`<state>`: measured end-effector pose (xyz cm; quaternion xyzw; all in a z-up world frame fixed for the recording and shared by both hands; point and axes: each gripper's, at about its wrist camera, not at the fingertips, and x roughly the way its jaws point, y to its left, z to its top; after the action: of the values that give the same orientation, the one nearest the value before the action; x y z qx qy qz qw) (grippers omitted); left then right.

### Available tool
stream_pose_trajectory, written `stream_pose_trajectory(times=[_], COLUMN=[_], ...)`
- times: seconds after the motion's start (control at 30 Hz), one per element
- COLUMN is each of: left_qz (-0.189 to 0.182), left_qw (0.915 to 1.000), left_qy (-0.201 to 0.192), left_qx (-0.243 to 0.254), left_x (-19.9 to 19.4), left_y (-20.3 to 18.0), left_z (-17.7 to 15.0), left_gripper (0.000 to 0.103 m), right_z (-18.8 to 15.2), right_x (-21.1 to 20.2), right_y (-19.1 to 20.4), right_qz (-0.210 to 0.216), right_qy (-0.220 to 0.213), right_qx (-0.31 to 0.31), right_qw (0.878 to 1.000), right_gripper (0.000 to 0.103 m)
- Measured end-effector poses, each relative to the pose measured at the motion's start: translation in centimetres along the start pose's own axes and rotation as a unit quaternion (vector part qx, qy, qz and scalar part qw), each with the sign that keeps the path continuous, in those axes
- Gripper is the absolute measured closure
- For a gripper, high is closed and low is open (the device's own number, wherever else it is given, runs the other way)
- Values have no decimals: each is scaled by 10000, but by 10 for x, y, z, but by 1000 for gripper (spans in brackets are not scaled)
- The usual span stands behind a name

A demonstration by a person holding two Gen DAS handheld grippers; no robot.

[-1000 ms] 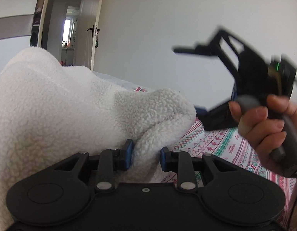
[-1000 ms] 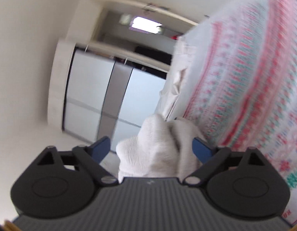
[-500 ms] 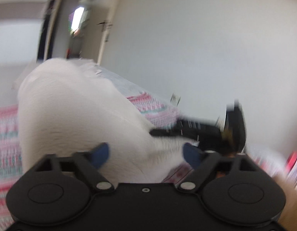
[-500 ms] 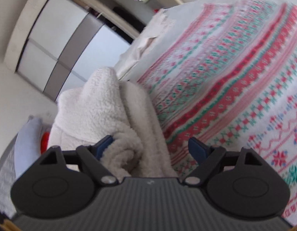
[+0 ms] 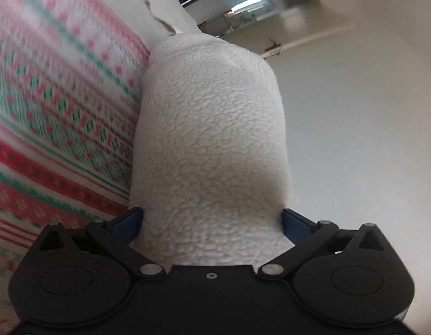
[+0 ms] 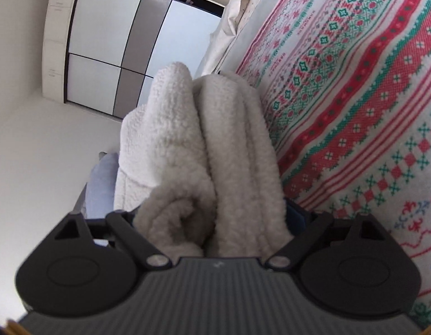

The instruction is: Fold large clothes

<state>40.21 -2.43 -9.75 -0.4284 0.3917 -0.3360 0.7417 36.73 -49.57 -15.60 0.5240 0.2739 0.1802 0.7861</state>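
A thick white fleece garment fills the middle of the left wrist view, folded into a bulky roll. My left gripper stands wide apart around it, the blue pads against its two sides. In the right wrist view the same fleece garment shows as several stacked folds. My right gripper is also wide apart with the folded bundle between its fingers. Both views are rolled sideways.
The bed with its red, green and white patterned cover lies beside the garment and shows in the right wrist view too. A pillow lies at the bed's head. A wardrobe with grey and white doors stands beyond.
My left gripper let go of the fleece edge, opened wide and rolled sideways around the bundle. My right gripper moved in until the folded fleece sits between its fingers. Both views have tilted.
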Motion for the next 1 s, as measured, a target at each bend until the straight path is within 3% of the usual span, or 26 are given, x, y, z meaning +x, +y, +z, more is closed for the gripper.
stream_pose_trajectory(times=[0.07,0.13,0.33,0.5,0.73,0.8,0.87,0.93,1.0], left_qz=[-154,-96,-49,32,540,793,1015,903,829], left_qw=[9998,9998,9988,9987,9958,9927,9889,9909,9892], left_qy=[-59,-142,-421,-406,-299,-157,-39,-136,-474], left_qx=[-104,79,230,306,680,892,1085,985,1112], left_x=[-4,-18,-80,-183,-279,-288,-292,-299,-310], left_y=[2,-5,-37,-42,-32,-22,-13,-9,-16], left_z=[-2,-5,-14,-48,-106,-124,-138,-142,-136], left_gripper=[7,16,18,18,19,19,19,19,18], right_z=[-3,-8,-37,-84,-164,-180,-192,-198,-195], right_x=[-2,-10,-28,-41,-53,-57,-60,-63,-75], right_y=[0,6,56,96,117,118,111,101,97], right_qz=[209,524,767,784,502,272,-177,-549,-591], right_qy=[-3,-80,161,597,1415,1544,1657,1768,1658], right_qx=[199,259,-114,-378,-626,-728,-753,-733,-574], right_qw=[9996,9983,9969,9944,9867,9849,9831,9800,9827], right_gripper=[31,37,38,39,39,34,23,17,14])
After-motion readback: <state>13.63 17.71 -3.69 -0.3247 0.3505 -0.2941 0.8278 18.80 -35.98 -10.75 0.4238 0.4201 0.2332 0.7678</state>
